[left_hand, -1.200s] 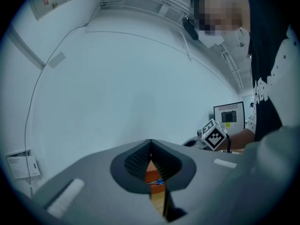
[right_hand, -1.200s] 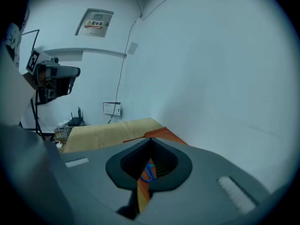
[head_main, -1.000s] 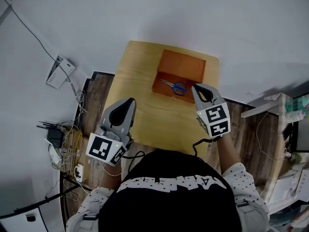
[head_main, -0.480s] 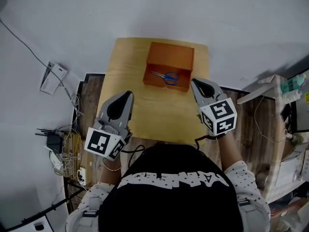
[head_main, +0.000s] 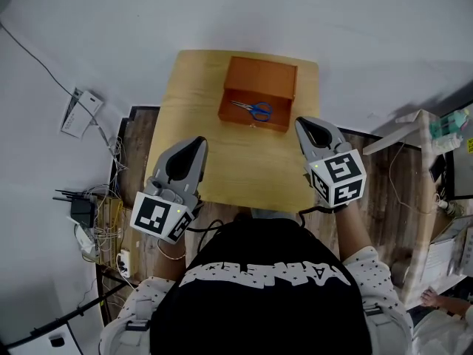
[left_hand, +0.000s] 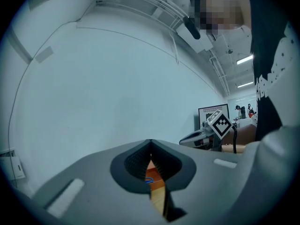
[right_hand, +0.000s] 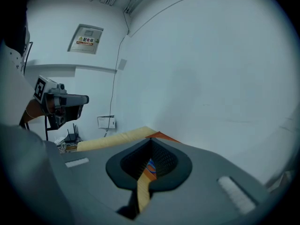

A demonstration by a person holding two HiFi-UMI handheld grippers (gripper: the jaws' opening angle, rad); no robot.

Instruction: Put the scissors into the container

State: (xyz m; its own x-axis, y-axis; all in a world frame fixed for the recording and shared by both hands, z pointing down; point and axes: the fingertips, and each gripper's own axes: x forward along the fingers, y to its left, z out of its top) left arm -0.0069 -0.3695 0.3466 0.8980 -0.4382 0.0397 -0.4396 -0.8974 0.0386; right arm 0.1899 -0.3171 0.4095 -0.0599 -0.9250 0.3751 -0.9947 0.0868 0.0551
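Note:
Blue-handled scissors [head_main: 253,109] lie inside the orange open box [head_main: 276,77] at the far end of the light wooden table [head_main: 222,161]. My left gripper [head_main: 198,142] hovers at the table's near left edge, jaws together and empty. My right gripper [head_main: 303,123] hangs over the table's near right side, just right of the box, jaws also together with nothing in them. In the left gripper view the box [left_hand: 153,178] with a blue bit of the scissors [left_hand: 148,181] shows through the jaw notch. The right gripper view shows the scissors [right_hand: 151,166] the same way.
A white wall rises behind the table. Cables, a router [head_main: 80,210] and a power strip [head_main: 77,114] lie on the floor at the left. A white stand [head_main: 414,124] and cluttered shelving stand at the right. The person's dark shirt fills the bottom of the head view.
Both grippers have drawn back toward the person, away from the box. The right gripper, which was beside the box's near right corner, now sits further from it. The scissors stay in the box.

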